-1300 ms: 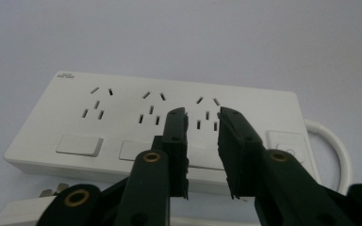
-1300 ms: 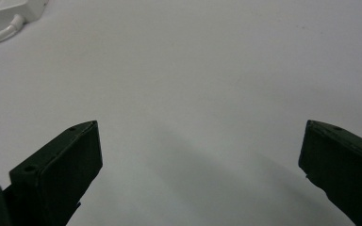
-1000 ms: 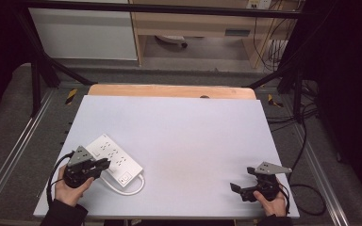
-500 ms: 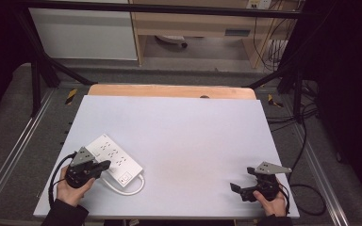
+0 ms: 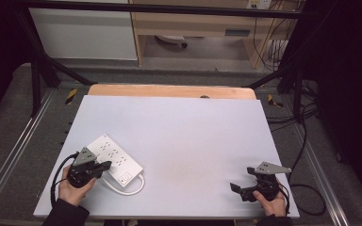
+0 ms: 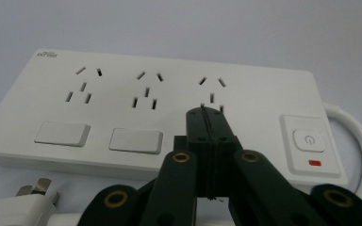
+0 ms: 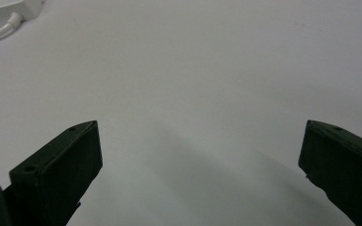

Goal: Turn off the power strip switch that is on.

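Hidden: lower middle of the white power strip (image 6: 169,108) masked by black jaws in the left gripper view; plug (image 6: 26,200) cut off at the bottom-left corner, two metal prongs showing; cord (image 6: 356,141) running out past the right edge.
Hard to make out: small grey brand mark on the strip's top-left corner, unreadable; contact between jaw tips and strip surface not clear.
Power strip: near-left part of the table (image 5: 193,127), angled, just beside the left gripper (image 5: 104,165); flat rectangular glossy plastic, rounded corners; three socket groups of slotted holes, two pale grey rectangular panels, square power button (image 6: 308,140) above a small red mark.
Cord, high view: white loop (image 5: 127,188) curling off the strip's near end.
Left gripper: jaws clenched flush together, nothing between them, tips over the third socket group; matte black, brass-coloured rivets.
Right gripper (image 5: 247,190): near-right corner of the table, well apart from the strip; jaws released wide, blocky matte black tips (image 7: 70,160) over bare table.
Table: smooth pale grey-blue top, wooden strip along the far edge.
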Tool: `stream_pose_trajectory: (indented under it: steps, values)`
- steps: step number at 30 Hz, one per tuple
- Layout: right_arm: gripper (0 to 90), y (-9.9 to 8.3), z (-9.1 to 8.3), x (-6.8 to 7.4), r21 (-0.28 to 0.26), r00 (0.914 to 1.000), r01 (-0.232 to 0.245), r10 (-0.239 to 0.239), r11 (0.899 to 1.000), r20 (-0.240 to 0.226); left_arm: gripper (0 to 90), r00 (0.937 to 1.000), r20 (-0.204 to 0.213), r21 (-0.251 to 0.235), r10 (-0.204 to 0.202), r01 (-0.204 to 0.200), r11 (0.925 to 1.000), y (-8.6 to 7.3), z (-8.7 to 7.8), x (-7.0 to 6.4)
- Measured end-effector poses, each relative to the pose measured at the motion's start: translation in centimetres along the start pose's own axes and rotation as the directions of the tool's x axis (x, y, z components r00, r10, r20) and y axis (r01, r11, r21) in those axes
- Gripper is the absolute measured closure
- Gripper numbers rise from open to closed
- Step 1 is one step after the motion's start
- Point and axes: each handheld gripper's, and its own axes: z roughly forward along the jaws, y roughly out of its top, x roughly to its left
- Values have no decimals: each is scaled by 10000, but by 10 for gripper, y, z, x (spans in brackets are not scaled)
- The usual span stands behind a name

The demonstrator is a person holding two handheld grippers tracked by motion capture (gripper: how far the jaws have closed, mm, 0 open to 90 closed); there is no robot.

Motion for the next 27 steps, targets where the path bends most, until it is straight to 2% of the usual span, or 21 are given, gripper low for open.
stream_pose_trajectory:
  steps: [8,13,27]
  values:
    - [6,0,0,0,1,10000,-4,4,10000,12,897,10000,-8,43,9,-9,10000,-1,3,-1]
    - [7,0,0,0,0,10000,31,-31,10000,25,897,9999,-67,143,153,-152,9998,-1,4,-2]
    - [7,0,0,0,4,10000,30,-30,10000,20,899,9999,-68,-39,148,-148,9999,-3,6,-1]
